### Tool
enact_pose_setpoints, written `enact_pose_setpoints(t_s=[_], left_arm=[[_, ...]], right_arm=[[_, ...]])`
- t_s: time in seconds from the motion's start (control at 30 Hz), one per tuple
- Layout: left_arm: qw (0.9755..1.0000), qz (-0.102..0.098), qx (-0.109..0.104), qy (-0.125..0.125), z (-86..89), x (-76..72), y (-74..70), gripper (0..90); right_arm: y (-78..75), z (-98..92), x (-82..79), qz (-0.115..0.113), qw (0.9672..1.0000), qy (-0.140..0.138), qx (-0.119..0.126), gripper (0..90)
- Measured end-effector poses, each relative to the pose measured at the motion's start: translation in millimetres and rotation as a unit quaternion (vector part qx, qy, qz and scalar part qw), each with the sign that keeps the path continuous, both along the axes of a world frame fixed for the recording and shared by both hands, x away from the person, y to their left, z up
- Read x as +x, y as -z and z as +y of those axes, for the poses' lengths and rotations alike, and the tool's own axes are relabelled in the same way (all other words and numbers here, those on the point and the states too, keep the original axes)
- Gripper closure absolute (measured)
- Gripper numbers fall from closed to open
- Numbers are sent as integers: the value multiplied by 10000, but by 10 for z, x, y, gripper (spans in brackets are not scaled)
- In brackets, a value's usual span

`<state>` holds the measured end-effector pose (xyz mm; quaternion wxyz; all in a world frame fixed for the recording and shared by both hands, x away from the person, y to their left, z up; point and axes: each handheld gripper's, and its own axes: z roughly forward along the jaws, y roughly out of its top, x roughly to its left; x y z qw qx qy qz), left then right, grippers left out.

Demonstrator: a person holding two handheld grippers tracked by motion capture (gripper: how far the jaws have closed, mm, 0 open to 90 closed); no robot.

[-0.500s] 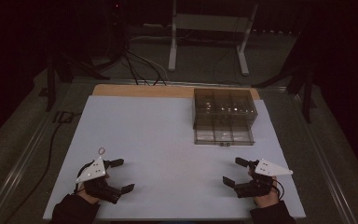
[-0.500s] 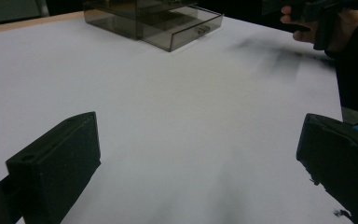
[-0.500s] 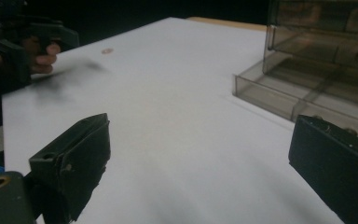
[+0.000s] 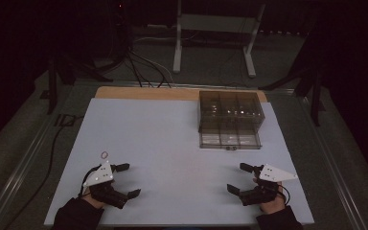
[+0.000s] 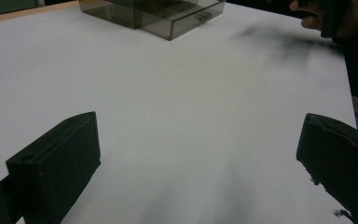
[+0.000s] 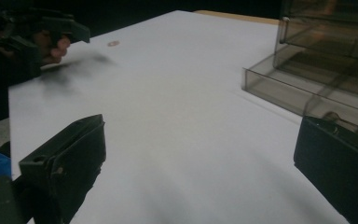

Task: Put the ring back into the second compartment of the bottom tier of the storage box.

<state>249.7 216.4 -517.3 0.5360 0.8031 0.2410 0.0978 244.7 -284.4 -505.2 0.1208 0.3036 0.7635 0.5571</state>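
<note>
Box: the smoky clear box [image 4: 230, 120] sits at the far right of the white board [image 4: 172, 143]; your grippers are well apart from it, and its low front drawer [image 4: 230, 140] faces you.
Ring: a small ring [image 4: 104, 155] lies on the board just beyond your left gripper [image 4: 127, 180].
Left gripper: your jaws stand wide apart, with bare board between them.
Right gripper: near the front right edge, your right gripper [image 4: 237, 178] is also spread wide and holds nothing.
Room: dark; cables [image 4: 139, 67] and a pale stand [image 4: 215, 38] on the floor behind.
Hard to make out: what the box's compartments hold.
Views: the right gripper view shows the drawer's knob [image 6: 331, 116] close; the high view shows it tiny.
</note>
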Motion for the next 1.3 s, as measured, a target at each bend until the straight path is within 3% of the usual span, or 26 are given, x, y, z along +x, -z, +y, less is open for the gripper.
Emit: enact_pose_setpoints(t_s=[0.3, 0.5, 0.93, 1.3], left_arm=[[9998, -14, 107, 156, -58, -36, -8, 6], [9983, -38, 299, 494, -177, -67, -21, 6], [9979, -90, 55, 632, -260, -56, -162, 6], [9971, -372, -104, 662, -308, -14, -351, 7]], right_arm=[[-51, 114, -75, -311, 9994, -114, -91, 21], [-64, 104, -100, -478, 9988, -6, -90, 21], [-61, 111, -121, -481, 9987, 17, -140, 21], [-56, 99, -120, -452, 9989, 44, -133, 22]])
